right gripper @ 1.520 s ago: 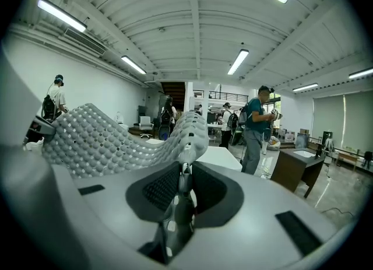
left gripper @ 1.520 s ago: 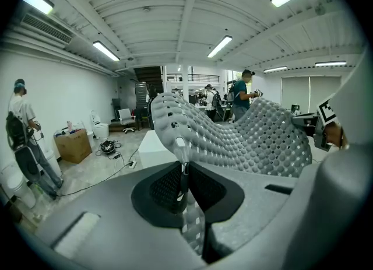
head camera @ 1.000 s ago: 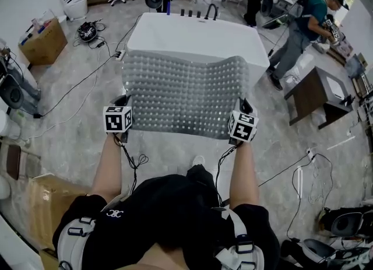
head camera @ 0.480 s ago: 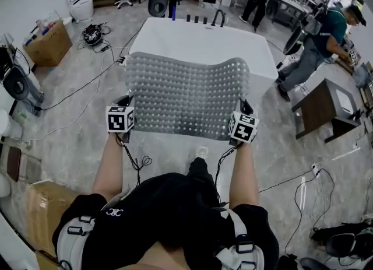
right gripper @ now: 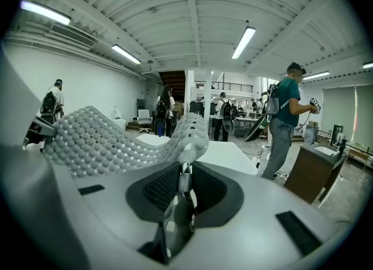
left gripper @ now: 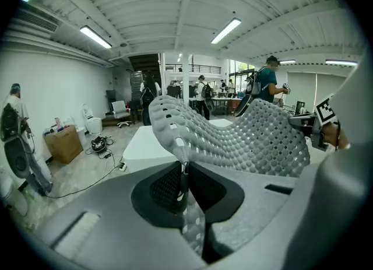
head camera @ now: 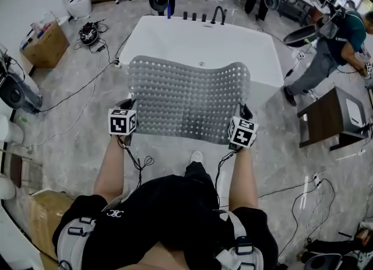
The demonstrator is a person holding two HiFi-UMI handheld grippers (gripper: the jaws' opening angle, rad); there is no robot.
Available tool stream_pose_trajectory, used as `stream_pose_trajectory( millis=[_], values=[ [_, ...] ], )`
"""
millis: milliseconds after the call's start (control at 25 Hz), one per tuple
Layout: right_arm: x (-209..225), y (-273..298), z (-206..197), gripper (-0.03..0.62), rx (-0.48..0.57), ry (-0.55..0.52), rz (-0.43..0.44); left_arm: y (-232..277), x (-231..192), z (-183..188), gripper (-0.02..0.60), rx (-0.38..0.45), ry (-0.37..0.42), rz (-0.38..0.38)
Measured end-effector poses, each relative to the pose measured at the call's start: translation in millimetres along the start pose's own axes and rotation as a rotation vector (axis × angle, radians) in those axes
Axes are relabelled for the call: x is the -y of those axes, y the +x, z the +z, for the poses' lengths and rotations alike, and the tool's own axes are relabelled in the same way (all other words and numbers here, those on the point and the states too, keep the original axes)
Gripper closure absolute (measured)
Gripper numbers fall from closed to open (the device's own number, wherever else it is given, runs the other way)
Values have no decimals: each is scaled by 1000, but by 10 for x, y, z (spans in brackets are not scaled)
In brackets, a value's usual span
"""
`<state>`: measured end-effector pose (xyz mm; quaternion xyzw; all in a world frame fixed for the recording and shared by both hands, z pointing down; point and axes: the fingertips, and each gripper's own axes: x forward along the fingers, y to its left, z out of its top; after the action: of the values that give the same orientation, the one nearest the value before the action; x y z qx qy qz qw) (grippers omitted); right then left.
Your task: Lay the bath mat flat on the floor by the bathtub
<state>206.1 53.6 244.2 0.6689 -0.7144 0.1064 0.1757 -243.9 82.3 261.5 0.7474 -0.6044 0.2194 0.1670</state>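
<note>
Over the floor (head camera: 70, 129) in front of the white bathtub (head camera: 198, 44), you've got the bath mat (head camera: 187, 97) held up in the air, spread between both grippers & sagging a bit in the middle. Its far edge overlaps the tub's near rim in the head view (whether it touches the rim, can't tell). Your left gripper (head camera: 125, 107) has its jaws nearly closed, pinching the mat's near left corner; the thin bumpy rubber runs straight between the pads (left gripper: 166, 185) in the left gripper view. Same w/ your right gripper (head camera: 243, 112): jaws nearly together, clamped on the near right corner, mat edge squeezed between them. Mat isn't down on the floor yet. Beyond the tub's right end a person in a teal shirt (head camera: 344, 38) bends over, w/ a brown side table (head camera: 329, 114) near them; a cardboard box (head camera: 42, 44) sits off to the left.
</note>
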Motion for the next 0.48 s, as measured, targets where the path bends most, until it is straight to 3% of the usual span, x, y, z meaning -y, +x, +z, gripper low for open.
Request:
stream_pose_trajectory(
  millis=[320, 480],
  values=[
    [401, 987, -40, 531, -97, 10, 59, 912, 287, 257, 548, -108, -4, 6],
    [435, 1229, -171, 531, -153, -2, 96, 1137, 279, 181, 548, -170, -12, 12]
  ],
)
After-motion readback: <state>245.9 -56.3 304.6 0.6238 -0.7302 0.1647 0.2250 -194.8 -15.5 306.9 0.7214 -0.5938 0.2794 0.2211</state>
